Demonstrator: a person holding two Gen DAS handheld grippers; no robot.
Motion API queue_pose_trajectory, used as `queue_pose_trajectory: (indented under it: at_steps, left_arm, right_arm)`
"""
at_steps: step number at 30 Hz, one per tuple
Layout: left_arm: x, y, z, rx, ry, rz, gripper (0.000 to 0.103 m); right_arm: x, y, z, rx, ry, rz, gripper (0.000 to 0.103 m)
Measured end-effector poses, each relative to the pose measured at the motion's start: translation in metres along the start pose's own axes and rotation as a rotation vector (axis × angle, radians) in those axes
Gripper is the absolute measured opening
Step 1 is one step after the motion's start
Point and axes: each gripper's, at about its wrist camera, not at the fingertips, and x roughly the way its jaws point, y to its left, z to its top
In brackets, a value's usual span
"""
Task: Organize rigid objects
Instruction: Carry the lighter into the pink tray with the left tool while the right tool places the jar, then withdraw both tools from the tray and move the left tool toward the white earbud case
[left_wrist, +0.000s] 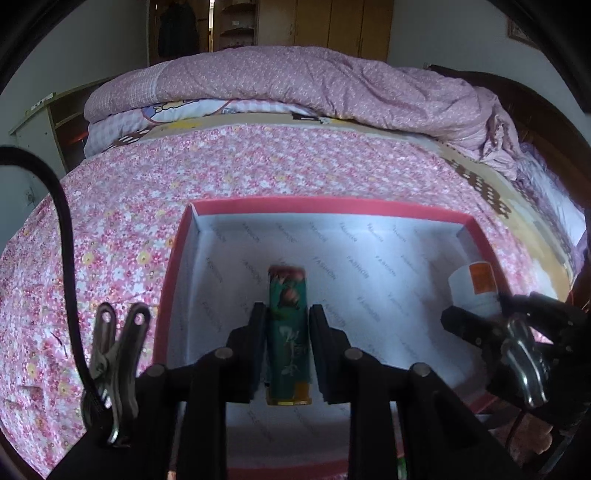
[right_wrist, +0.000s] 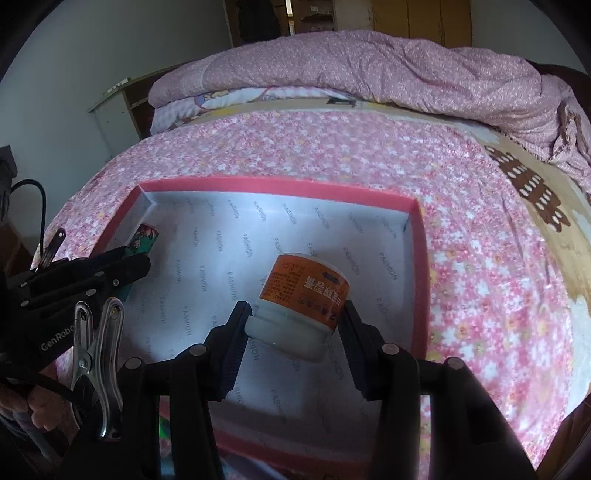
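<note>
A red box (left_wrist: 177, 258) lined with white paper lies on the bed; it also shows in the right wrist view (right_wrist: 421, 258). My left gripper (left_wrist: 288, 314) is shut on a green floral can (left_wrist: 288, 332) held over the box's left part. The can's end (right_wrist: 144, 238) shows beside the left gripper (right_wrist: 110, 269) in the right wrist view. My right gripper (right_wrist: 295, 314) is shut on a white jar with an orange label (right_wrist: 306, 291), over the box's right half. In the left wrist view the jar (left_wrist: 472, 284) shows in the right gripper (left_wrist: 476, 314).
The box sits on a pink floral bedsheet (left_wrist: 147, 221). A folded pink quilt (left_wrist: 295, 81) lies across the far side of the bed. A wooden headboard (left_wrist: 517, 96) is at the right, a shelf unit (left_wrist: 44, 125) at the left.
</note>
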Motion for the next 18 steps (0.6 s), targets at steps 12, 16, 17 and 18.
queue_pose_trajectory:
  at_steps: [12,16,17,18]
  left_arm:
    - [-0.002,0.002,-0.008,-0.022,0.001,-0.060,0.060]
    - [-0.018,0.002,-0.010,-0.023,-0.024,-0.063,0.060]
    - [-0.022,0.002,-0.010,-0.020,-0.027,-0.062,0.060]
    - [-0.025,0.000,-0.010,-0.017,-0.029,-0.060,0.060]
  right_arm:
    - [-0.001,0.001,-0.001,0.003,-0.012,0.001,0.060]
    - [-0.017,-0.005,-0.005,0.062,-0.031,0.053,0.060]
    - [-0.020,-0.006,-0.006,0.067,-0.034,0.062,0.060]
    - [-0.023,-0.005,-0.008,0.068,-0.036,0.067,0.060]
